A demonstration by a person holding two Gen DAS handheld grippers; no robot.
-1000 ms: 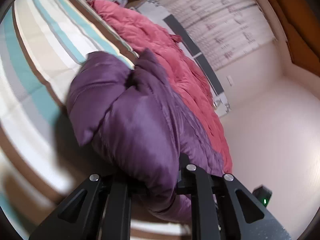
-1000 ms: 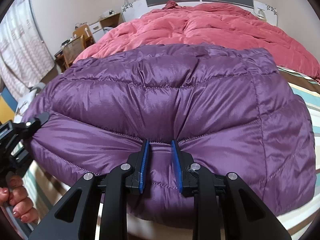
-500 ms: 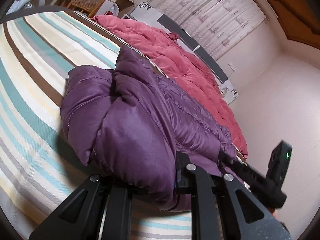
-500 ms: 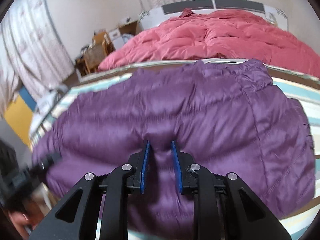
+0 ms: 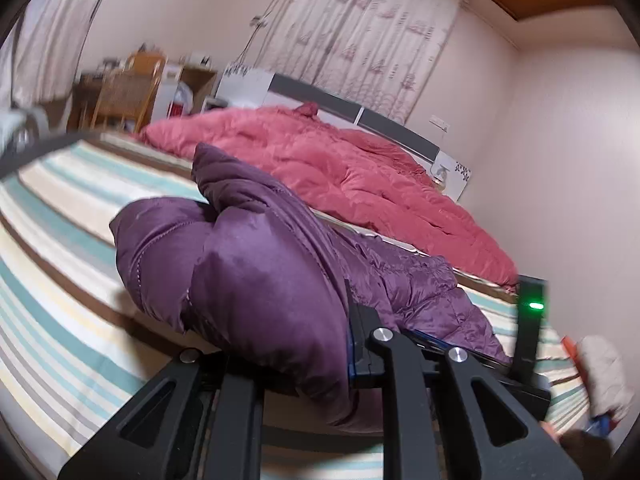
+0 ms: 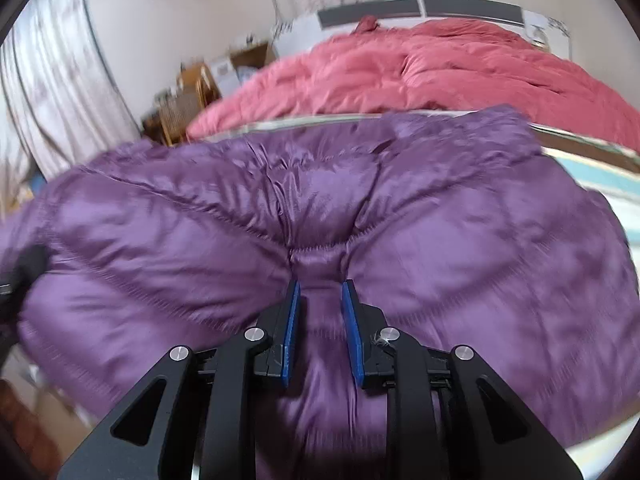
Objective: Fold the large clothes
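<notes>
Presently, the purple down jacket [image 6: 400, 220] is held raised above the striped bedsheet [image 5: 60, 300], pinched at one edge by the left gripper [image 5: 280, 356] and at another by the right gripper [image 6: 320, 312]; fabric is clamped between both pairs of jaws.

A pink-red quilt [image 5: 360, 184] lies bunched along the far side of the bed, whose sheet [image 5: 60, 248] is striped teal, cream and brown. Patterned curtains [image 5: 360, 40] hang behind the grey-and-white headboard [image 5: 320, 96]; a wicker chair [image 5: 124, 96] stands by a wooden desk [image 5: 196, 80]
</notes>
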